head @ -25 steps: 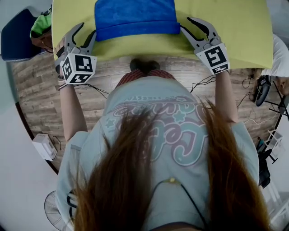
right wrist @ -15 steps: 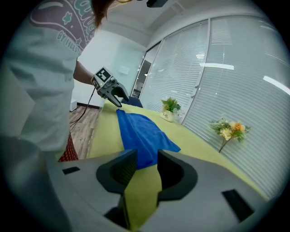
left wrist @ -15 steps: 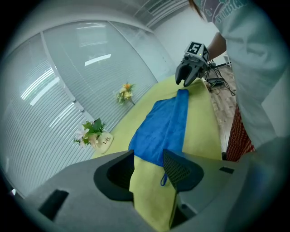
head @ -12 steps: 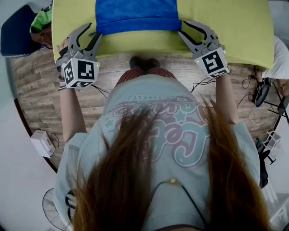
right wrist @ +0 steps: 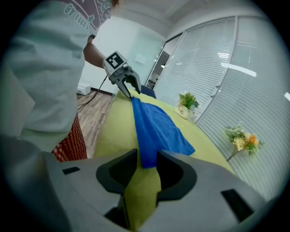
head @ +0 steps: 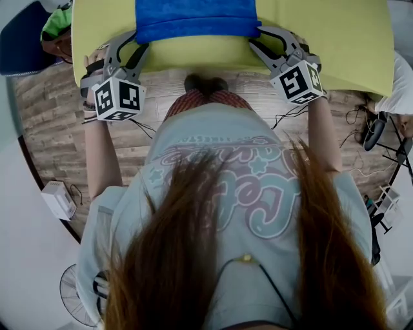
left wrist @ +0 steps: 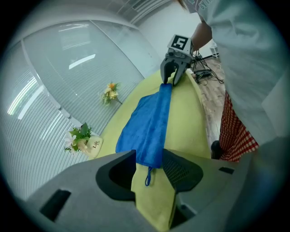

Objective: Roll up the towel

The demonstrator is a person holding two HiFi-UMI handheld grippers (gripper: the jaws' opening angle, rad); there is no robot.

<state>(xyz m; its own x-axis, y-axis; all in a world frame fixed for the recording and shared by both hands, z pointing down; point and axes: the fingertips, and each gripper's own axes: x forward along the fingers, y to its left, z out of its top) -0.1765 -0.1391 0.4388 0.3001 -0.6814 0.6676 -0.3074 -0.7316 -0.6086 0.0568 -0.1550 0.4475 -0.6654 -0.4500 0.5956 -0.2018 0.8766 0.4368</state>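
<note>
A blue towel [head: 197, 16] lies flat on the yellow-green table [head: 335, 45], its near edge toward me. My left gripper [head: 132, 44] stands at the towel's near left corner, jaws apart. In the left gripper view that corner of the towel [left wrist: 147, 122], with its small hanging loop, lies between the open jaws of the left gripper [left wrist: 148, 163]. My right gripper [head: 258, 37] is at the near right corner. In the right gripper view the towel's end [right wrist: 156, 127] reaches in between the open jaws of the right gripper [right wrist: 147, 165]. The pads do not visibly press on the cloth.
A small pot of flowers [left wrist: 83, 140] and a flower sprig [left wrist: 110, 93] stand at the table's far side by the window blinds. A dark blue chair [head: 22, 48] is at the left. Cables [head: 290, 116] and a white box [head: 58, 200] lie on the wooden floor.
Both grippers have moved forward and inward from the table's front edge to the towel's near corners, rolling as they went. The towel has not moved.
</note>
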